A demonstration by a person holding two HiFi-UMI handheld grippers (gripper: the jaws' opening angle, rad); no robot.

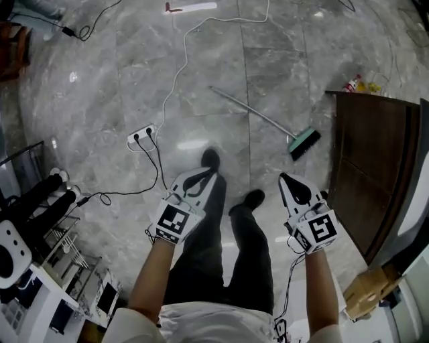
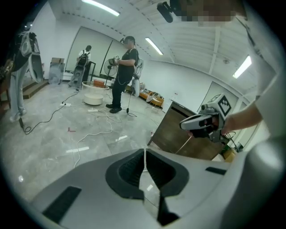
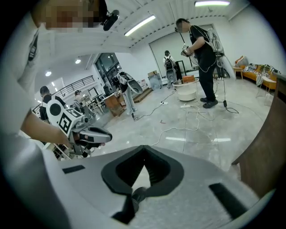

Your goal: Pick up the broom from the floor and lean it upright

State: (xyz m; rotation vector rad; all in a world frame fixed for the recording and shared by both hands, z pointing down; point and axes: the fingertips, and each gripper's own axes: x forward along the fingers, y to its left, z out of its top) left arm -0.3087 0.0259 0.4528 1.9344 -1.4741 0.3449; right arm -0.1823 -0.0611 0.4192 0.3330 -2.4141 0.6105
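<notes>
Sitting far off, 1 white tub [image 2: 94,95], contents unclear; broom [image 1: 258,115] on flr [image 1: 100,100].

- Bright ceiling strip lights [image 2: 100,7] throw white glare on the glossy floor [image 1: 194,144].
- Fisheye bending and dark vignette at every edge; slight softness overall.

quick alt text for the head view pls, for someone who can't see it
A broom lies flat on the grey marble floor near a dark wooden cabinet. Nearer the camera, the person holds out the left gripper and right gripper, both shut and empty.
</notes>
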